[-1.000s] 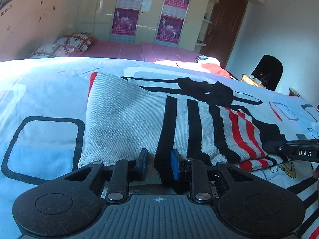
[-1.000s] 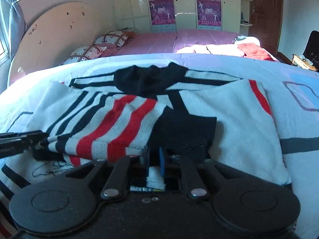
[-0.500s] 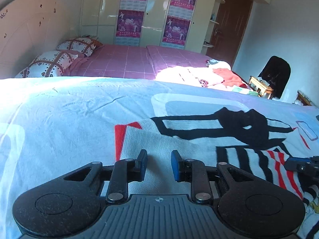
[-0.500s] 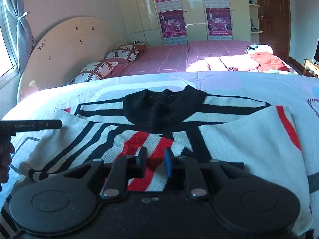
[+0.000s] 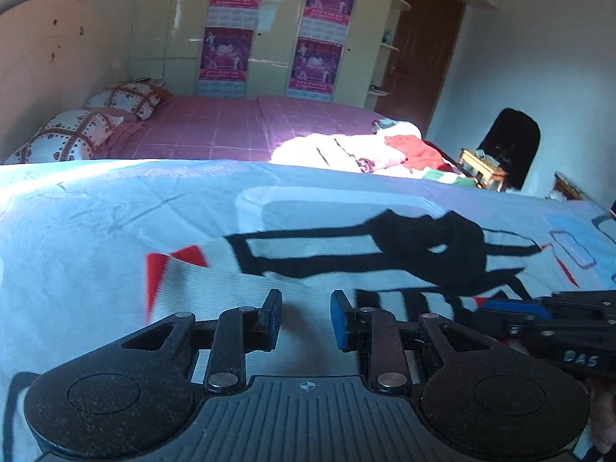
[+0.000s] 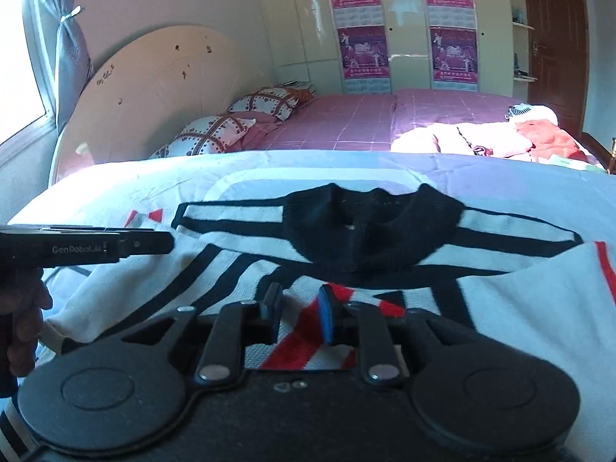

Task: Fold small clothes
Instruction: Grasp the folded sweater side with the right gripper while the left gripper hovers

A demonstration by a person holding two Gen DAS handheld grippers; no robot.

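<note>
Left wrist view: left claw [image 5: 304, 319] low over the sweater [image 5: 346, 265], jaws spread a little, nothing between the blue pads [image 5: 338, 323], knit visible through the gap. Sweater flat on the pale-blue sheet [image 5: 96, 231] of the near bed, white with black bands, black collar toward the far edge, a red corner at its left. Right claw [image 5: 512, 308] in from the right edge at the same height, over the striped sleeve (side-on, gap unreadable from here). Beyond, a pink bed [image 5: 231, 131] with pillows [image 5: 77, 131] and a heap of clothes [image 5: 365, 150], and a wardrobe [image 5: 269, 27] with posters.

Right wrist view: right claw [image 6: 298, 308] just above the folded red-and-white striped sleeve [image 6: 308, 342], jaws parted slightly, pinching nothing, cloth below rather than between the pads. Sweater spread across the near bed, collar [image 6: 369, 223] straight ahead, right sleeve folded inward at the right. Left claw [image 6: 161, 242] in from the left, side-on over the sweater's left part, hand [image 6: 23, 327] under it. Curtain [image 6: 65, 38] at far left.
</note>
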